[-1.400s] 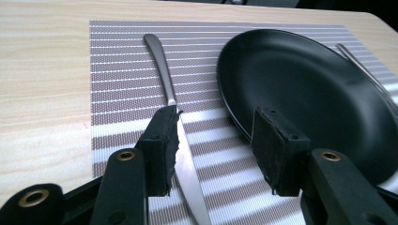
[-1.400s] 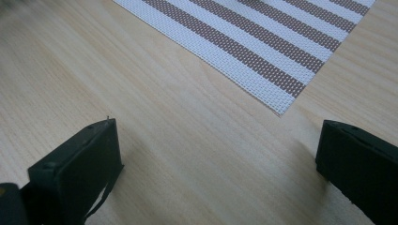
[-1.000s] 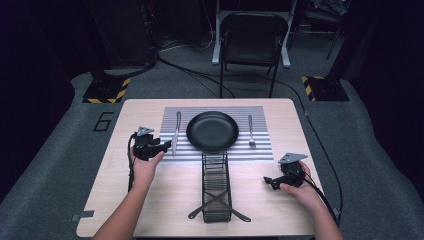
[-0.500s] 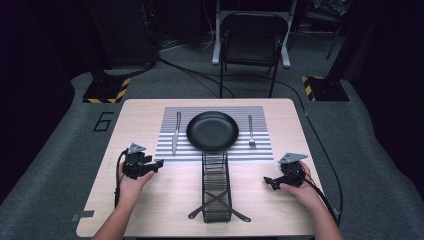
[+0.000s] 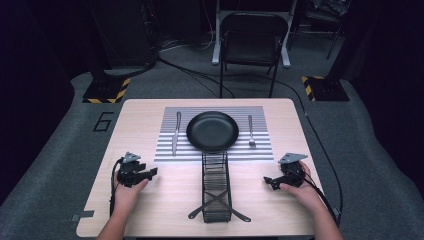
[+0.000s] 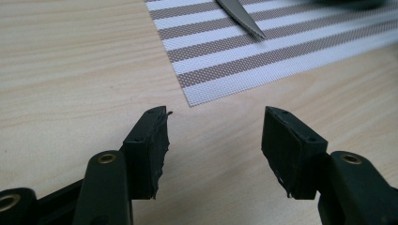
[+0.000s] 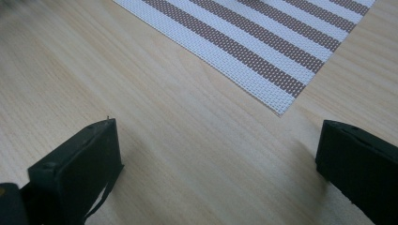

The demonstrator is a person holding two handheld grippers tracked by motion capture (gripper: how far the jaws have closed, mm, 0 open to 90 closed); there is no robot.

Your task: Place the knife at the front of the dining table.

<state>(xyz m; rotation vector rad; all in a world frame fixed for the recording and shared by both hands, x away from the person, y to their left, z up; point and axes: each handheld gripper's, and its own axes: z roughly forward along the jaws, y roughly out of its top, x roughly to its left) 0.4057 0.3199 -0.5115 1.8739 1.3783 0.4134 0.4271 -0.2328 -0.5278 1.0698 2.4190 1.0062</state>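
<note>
A black round plate (image 5: 212, 131) is seen at the middle of a striped placemat (image 5: 260, 150) on the desk (image 5: 150, 112); a knife (image 5: 176, 132) is laid left of the plate, a fork (image 5: 250, 131) right of it, a wire rack (image 5: 216, 187) just before it. The left tool (image 5: 151, 172) and right tool (image 5: 267, 180) are held with jaws apart and empty, well apart from the plate, either side of the rack.

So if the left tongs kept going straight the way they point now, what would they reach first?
Probably the near corner of the striped placemat, with the knife tip just beyond; the left tongs are open, bare table before them.
</note>
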